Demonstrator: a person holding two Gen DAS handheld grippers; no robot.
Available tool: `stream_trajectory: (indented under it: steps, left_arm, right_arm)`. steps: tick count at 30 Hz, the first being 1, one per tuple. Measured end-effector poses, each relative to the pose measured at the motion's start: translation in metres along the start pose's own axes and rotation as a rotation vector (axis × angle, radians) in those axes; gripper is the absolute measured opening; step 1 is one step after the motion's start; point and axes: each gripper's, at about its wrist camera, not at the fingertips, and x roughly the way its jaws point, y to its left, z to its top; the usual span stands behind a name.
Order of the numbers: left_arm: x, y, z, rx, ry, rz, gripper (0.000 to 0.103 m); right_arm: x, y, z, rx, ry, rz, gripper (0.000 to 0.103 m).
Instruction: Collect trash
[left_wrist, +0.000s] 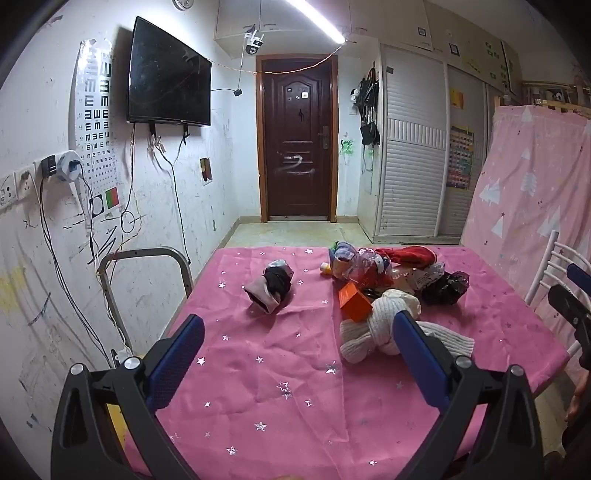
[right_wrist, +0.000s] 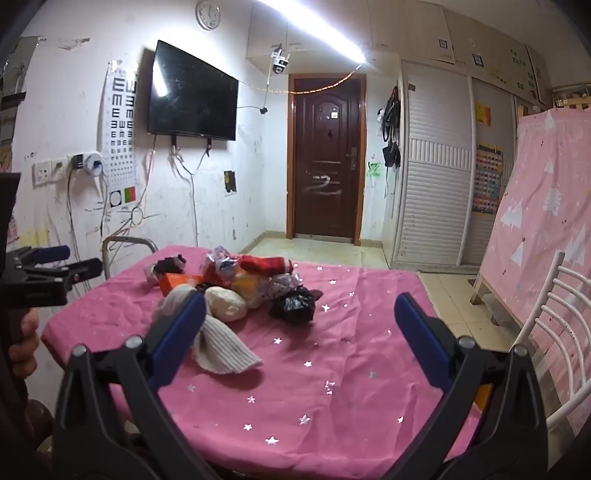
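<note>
We are in a small room with a dark brown door (left_wrist: 299, 140), and a table under a pink cloth with silver stars (left_wrist: 280, 398) fills the lower half of both views. Our 2 tongs, the left gripper (left_wrist: 298, 345) and right gripper (right_wrist: 300, 326), are wide open and hold nothing. The trash sits in a heap of wrappers, an orange box and a black bag (left_wrist: 384, 275) in the middle right of the left view. Nothing looks picked up yet, so all of it is left.
</note>
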Motion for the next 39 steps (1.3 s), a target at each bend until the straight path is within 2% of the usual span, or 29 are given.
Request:
stream_trajectory:
  steps: [39]
  left_arm:
    - [0.0066, -0.0034, -0.0046, 0.014, 0.019, 0.001, 0.093]
  right_arm:
    - [0.0013, -0.0011, -0.0021, 0.009, -0.007, -0.007, 0.098]
